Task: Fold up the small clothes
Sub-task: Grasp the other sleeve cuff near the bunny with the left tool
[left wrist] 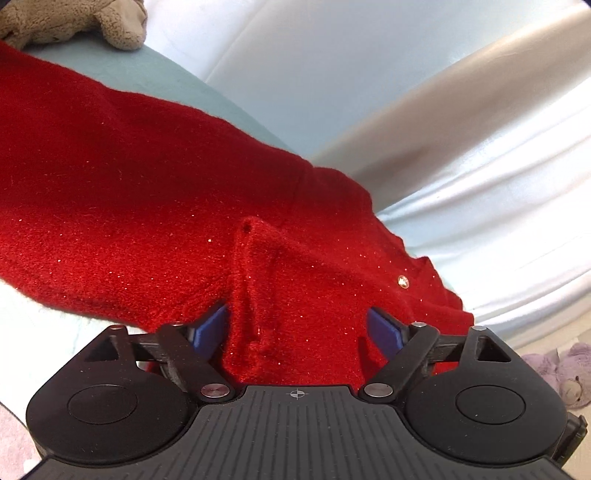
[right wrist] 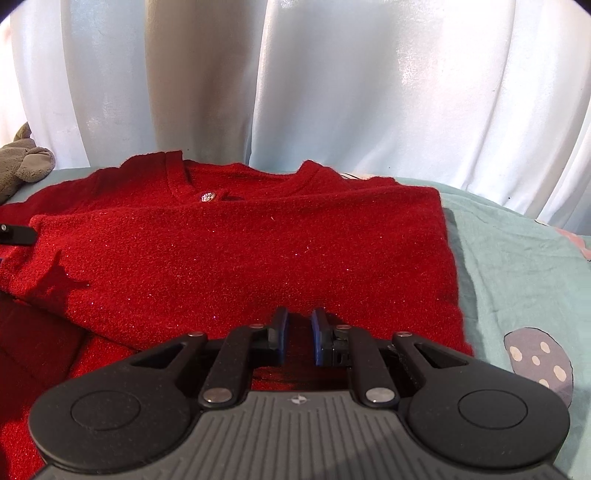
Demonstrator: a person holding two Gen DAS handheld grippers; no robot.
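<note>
A fuzzy red cardigan (right wrist: 240, 251) with small shiny buttons lies on a pale green sheet (right wrist: 517, 266), its right side folded over the body. In the left wrist view the cardigan (left wrist: 147, 203) fills the frame. My left gripper (left wrist: 295, 325) is open, its blue pads wide apart, with a raised ridge of red fabric lying between them. My right gripper (right wrist: 299, 332) is nearly closed at the cardigan's near edge, pads a narrow gap apart with red fabric between them. A black part of the left gripper shows at the left edge (right wrist: 16, 234).
A grey-brown plush toy (left wrist: 74, 22) lies at the far left of the sheet; it also shows in the right wrist view (right wrist: 22, 162). White curtains (right wrist: 332, 92) hang behind. The sheet has a mushroom print (right wrist: 535, 362). A purple plush (left wrist: 565, 373) lies on the floor.
</note>
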